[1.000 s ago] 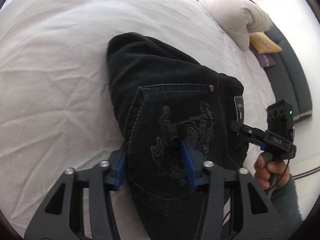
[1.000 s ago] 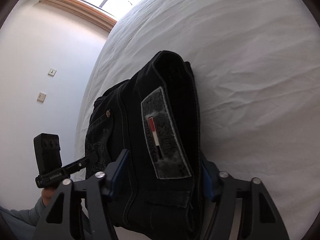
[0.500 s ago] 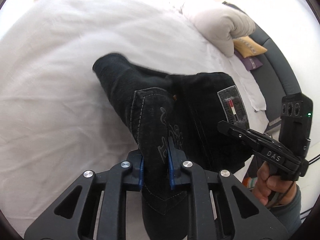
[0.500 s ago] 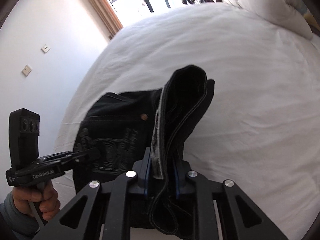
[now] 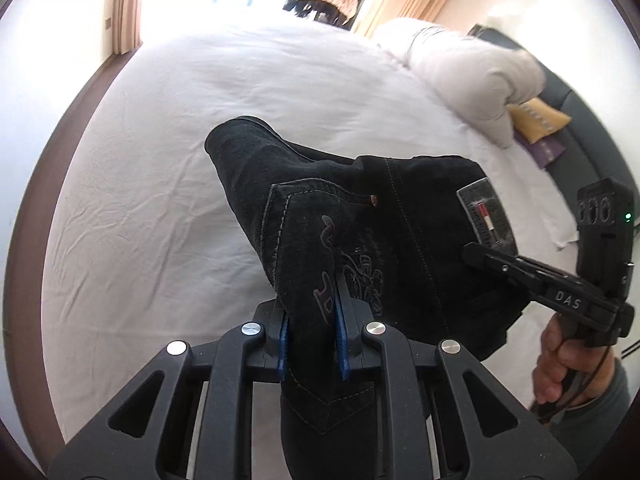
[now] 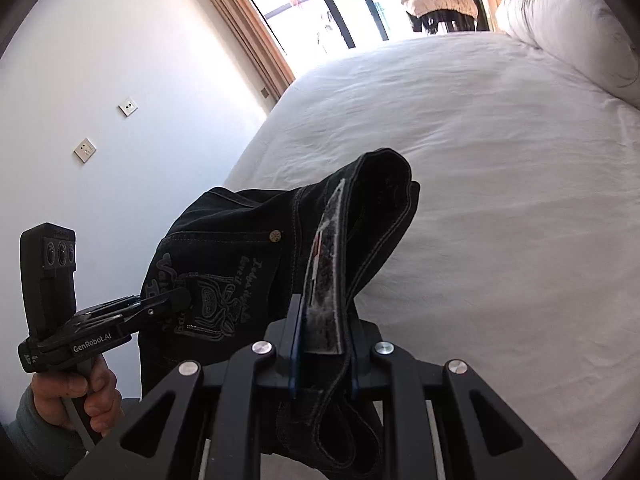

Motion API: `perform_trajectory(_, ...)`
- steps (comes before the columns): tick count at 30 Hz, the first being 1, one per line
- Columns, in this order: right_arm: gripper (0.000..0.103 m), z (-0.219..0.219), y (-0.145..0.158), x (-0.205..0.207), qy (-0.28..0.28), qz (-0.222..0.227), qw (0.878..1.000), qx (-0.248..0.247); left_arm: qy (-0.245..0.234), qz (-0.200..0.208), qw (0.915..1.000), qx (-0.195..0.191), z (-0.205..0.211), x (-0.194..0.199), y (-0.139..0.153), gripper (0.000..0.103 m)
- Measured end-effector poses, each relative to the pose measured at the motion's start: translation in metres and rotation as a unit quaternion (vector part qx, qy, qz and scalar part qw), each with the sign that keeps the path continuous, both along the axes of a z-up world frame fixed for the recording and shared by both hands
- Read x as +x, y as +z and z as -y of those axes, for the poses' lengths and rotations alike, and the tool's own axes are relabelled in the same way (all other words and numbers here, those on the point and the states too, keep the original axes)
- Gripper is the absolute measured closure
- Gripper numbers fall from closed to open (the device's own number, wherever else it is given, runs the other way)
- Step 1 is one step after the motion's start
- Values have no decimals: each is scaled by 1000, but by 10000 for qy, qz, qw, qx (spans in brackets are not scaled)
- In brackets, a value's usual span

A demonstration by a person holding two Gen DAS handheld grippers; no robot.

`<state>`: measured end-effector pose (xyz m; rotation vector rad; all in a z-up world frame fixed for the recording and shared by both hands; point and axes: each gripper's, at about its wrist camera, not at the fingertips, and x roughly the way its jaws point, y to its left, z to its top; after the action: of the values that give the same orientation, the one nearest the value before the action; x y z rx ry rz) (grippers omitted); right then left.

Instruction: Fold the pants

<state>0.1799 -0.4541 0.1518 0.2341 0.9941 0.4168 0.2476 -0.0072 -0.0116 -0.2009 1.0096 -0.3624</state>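
- My left gripper is clamped on the pants — both blue pads pinch a fold of the back-pocket panel, and the pocket's pointed lower tip hangs down between the gripper's arms.
- My right gripper is closed on the waistband edge, right at the leather brand patch, which stands on edge between its pads.
- The pants are black denim, folded into a thick, compact bundle and held up off the white bed between the two tools; I cannot tell whether the far end of the bundle touches the sheet.
- The pocket carries grey contrast stitching along its seams, a dark tone-on-tone embroidered design with lettering, and a small copper rivet at its upper corner.
- In the left wrist view the patch is grey with a small red-and-white mark, sitting just beside the tip of my right gripper.
- In the right wrist view the far end of the bundle curls into a rounded, rolled loop showing several layers of cloth, and a loose strip of waistband droops below the right gripper's pads.
- Beyond the pants — a rolled white duvet at the head of the bed, with a yellow cushion beside it.
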Motion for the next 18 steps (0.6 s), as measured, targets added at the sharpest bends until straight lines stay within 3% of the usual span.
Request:
perform_trajectory(5,83,0,-49,25,-93,-376,9992,-51,28,-180,9995,242,0,21,-50,84)
perform_trajectory(7,81,14,-75,31,-295,-633,9976,47,123,-239,9996,81,-8,22,-68,72)
perform_trajectory(9,66,35,-99,32,-479,-930,9932,503,226,-257,9994,-22,-15,22,-81,48)
perform_trajectory(11,60,56,-118,29,-675,-1080,9859,1087,261,-218,9991,-261,-25,23,-91,46)
perform_trajectory(13,58,61,-118,23,-667,-1000,9848,1256,287,-230,9989,-284,-29,23,-90,45)
perform_trajectory(15,53,58,-110,17,-665,-970,9876,1042,397,-172,9989,-181,-32,18,-77,45)
perform_trajectory(17,49,63,-98,7,-720,-923,9884,963,496,204,9985,-131,-35,2,-54,44)
perform_trajectory(18,48,69,-87,-2,-787,-788,9889,988,537,415,9977,-55,-33,-5,-41,32)
